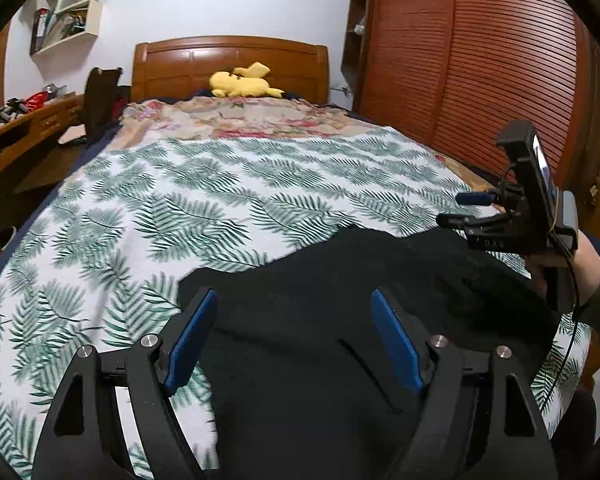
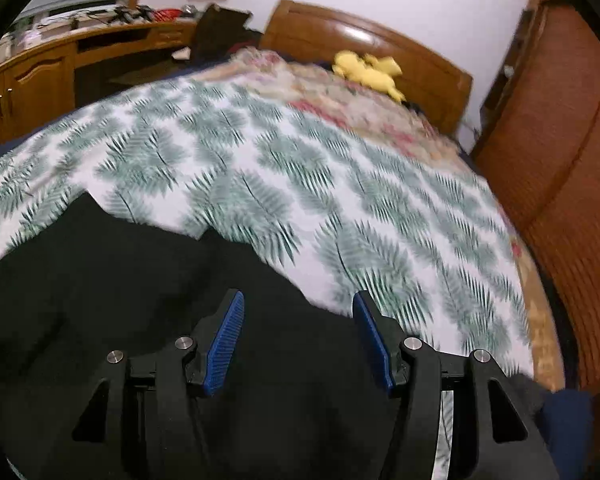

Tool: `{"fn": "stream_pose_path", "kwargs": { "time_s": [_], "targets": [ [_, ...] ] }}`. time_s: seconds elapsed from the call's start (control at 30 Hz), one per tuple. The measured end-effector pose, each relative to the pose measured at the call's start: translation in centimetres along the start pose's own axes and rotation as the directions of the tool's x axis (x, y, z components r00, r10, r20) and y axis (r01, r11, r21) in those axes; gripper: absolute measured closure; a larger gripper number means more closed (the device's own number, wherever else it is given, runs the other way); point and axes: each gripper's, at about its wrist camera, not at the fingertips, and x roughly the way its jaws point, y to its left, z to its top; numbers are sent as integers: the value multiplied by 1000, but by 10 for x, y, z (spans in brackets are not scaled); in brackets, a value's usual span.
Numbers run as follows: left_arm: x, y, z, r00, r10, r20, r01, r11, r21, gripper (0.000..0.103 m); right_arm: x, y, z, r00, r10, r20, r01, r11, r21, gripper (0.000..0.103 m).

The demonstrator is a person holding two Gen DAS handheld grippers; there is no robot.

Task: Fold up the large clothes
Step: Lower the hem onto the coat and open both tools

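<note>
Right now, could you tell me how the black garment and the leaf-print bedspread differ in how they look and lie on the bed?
The plain black garment has no pattern; the white bedspread with green fern leaves is printed all over. The garment lies bunched with uneven edges at the near end of the bed; the bedspread lies spread flat across most of the bed. The garment lies on top; the bedspread is beneath it. Both are soft fabrics on the same bed.

Black garment (image 1: pixel 320 320) on fern-print sheet (image 1: pixel 180 200) — left hand-held gripper (image 1: pixel 294 300) spread.
</note>
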Motion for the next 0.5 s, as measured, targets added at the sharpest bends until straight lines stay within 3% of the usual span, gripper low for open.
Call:
{"fn": "stream_pose_path", "kwargs": {
  "time_s": [0.23, 0.5],
  "targets": [
    [22, -36, -8, 998, -37, -48, 39, 998, 51, 23, 3, -61, -40, 997, 43, -68, -32, 987, 158, 45],
    [36, -74, -18, 993, -83, -82, 92, 989, 119, 23, -60, -72, -97, 994, 106, -41, -95, 974, 206, 45]
  ]
}}
